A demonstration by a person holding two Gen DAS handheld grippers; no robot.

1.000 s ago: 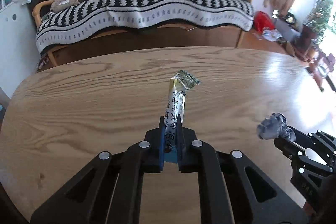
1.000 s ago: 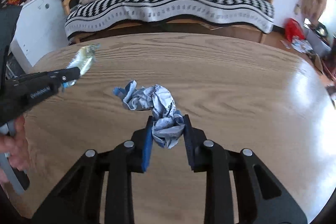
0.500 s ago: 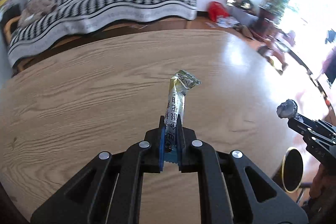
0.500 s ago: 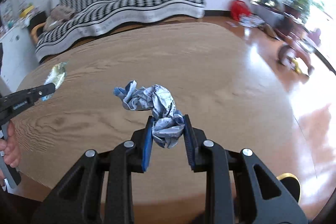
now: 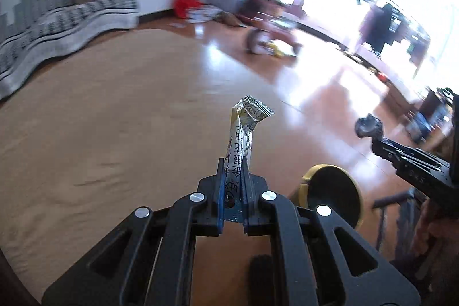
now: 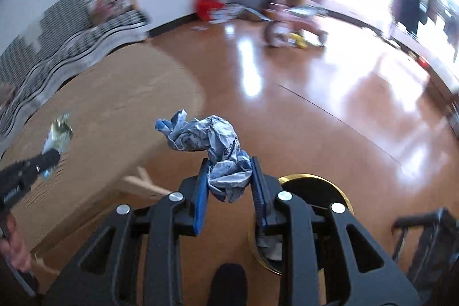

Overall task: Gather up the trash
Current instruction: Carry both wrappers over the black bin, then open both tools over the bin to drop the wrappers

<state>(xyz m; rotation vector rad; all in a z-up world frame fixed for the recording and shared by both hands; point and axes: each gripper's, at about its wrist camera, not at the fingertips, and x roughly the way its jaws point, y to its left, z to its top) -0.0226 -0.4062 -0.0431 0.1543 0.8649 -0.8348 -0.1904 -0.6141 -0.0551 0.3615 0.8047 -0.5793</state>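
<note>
My left gripper (image 5: 233, 182) is shut on a long silver and yellow snack wrapper (image 5: 242, 134) that sticks up between its blue pads. My right gripper (image 6: 229, 182) is shut on a crumpled blue and white paper wad (image 6: 212, 139). Both are carried over the right end of the wooden table (image 5: 100, 119). A round gold-rimmed bin (image 6: 312, 185) with a dark inside stands on the floor just below the right gripper; the same bin (image 5: 332, 191) lies right of the left gripper. The right gripper (image 5: 370, 131) with its wad shows in the left wrist view.
A striped sofa (image 5: 63, 19) stands beyond the table at the left. A red bag (image 6: 205, 5) and a small wheeled toy (image 6: 289, 27) lie on the shiny wooden floor (image 6: 315, 93). A dark rack (image 6: 430, 237) stands at the lower right. A hand (image 6: 11, 243) holds the left gripper's handle.
Both grippers have swung right from over the table's middle to its right end, each still holding its trash. The floor and the gold-rimmed bin have come into view.
</note>
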